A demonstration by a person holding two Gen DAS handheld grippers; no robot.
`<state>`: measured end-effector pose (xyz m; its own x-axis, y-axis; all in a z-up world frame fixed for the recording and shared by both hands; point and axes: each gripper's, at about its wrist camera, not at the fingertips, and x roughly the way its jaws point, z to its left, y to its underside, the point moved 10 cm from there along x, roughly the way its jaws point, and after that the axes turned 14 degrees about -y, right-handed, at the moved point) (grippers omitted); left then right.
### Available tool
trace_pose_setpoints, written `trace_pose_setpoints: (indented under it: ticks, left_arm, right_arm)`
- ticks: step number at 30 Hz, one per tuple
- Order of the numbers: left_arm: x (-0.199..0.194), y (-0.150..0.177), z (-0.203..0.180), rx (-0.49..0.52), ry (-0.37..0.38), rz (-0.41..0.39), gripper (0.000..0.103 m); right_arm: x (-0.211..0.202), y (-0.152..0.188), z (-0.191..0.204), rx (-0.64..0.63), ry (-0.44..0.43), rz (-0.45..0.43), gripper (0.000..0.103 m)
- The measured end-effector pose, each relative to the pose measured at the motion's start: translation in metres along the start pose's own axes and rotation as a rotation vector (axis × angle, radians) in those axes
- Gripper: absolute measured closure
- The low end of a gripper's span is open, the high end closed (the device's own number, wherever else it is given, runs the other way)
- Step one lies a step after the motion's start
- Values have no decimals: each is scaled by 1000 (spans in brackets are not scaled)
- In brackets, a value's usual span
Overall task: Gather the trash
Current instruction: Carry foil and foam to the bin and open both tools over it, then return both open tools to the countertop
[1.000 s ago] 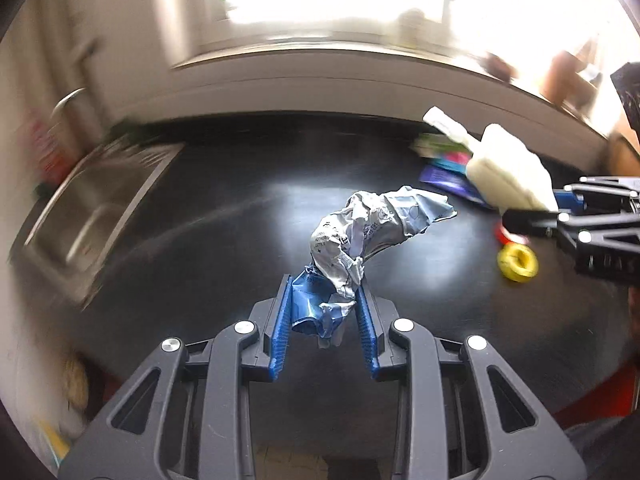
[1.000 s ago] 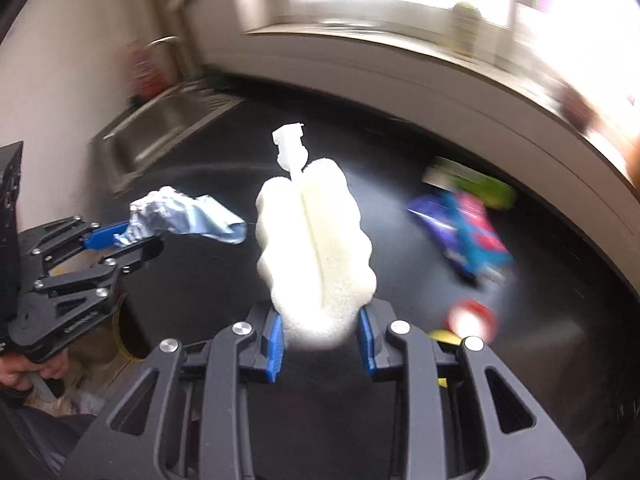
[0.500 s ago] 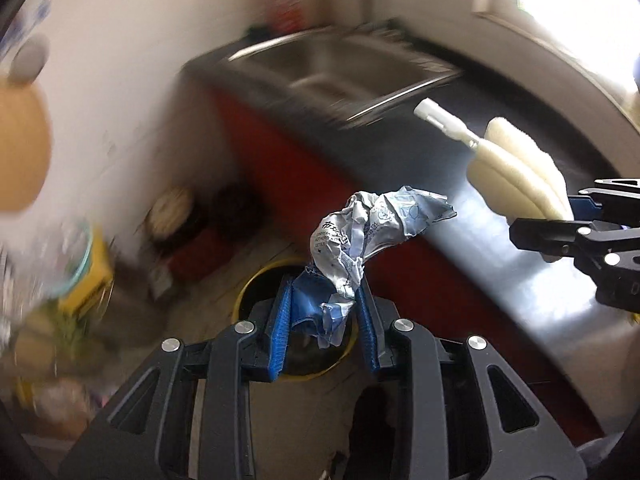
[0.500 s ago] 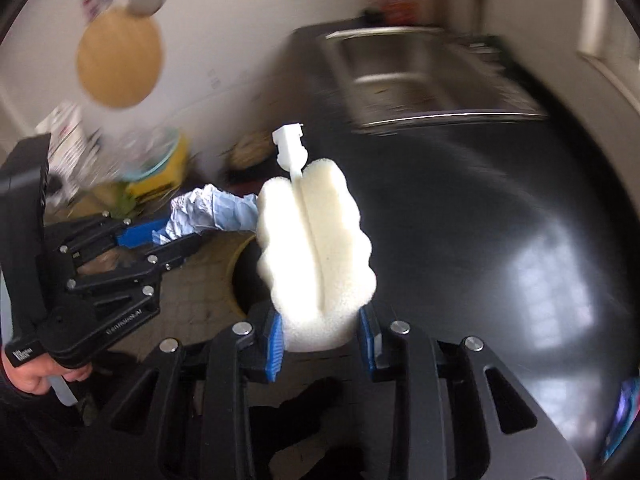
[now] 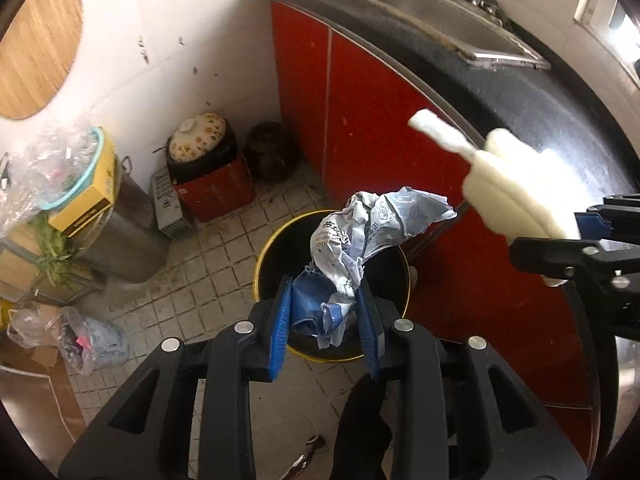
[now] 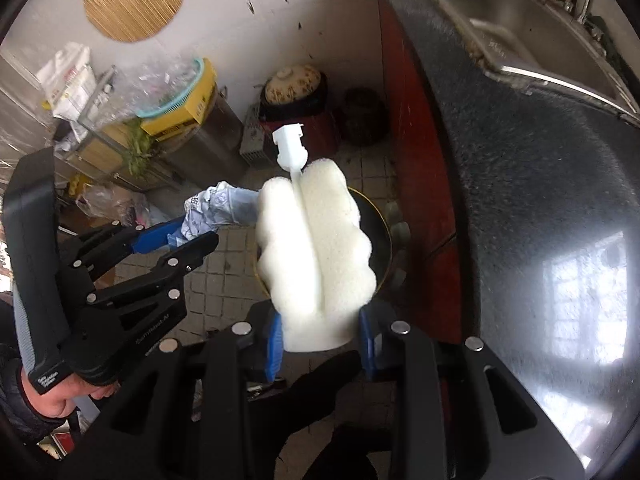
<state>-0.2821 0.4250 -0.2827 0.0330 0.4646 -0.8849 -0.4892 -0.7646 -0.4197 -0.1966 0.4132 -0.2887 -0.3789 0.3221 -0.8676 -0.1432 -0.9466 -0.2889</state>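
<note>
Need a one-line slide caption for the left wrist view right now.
Left gripper holds a crumpled wrapper above the yellow-rimmed bin; right gripper's sponge alongside.

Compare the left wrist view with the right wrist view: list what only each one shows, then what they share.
Only the left wrist view shows the left claw shut on the crumpled wrapper from behind, directly over the yellow-rimmed bin.

Only the right wrist view shows the person's hand gripping the left tool, the window reflection on the black counter, and the right claw shut on the white sponge brush.

Both show the wrapper, the sponge brush, the bin, the steel sink and the floral-lidded pot.
</note>
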Motion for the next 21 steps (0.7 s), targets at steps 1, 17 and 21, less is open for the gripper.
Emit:
trace_pose_setpoints:
  ticks: [1, 17, 21]
  left_arm:
    - [7, -1, -4, 8, 8, 4, 73]
    - [46, 4, 1, 30, -16, 36, 24]
    - [45, 11, 11, 30, -34, 48, 24]
  right_arm:
    - [5, 0, -4, 10, 2, 10, 72]
    - [41, -17, -18, 4, 7, 86, 46]
    - [34, -16, -15, 7, 1, 79, 42]
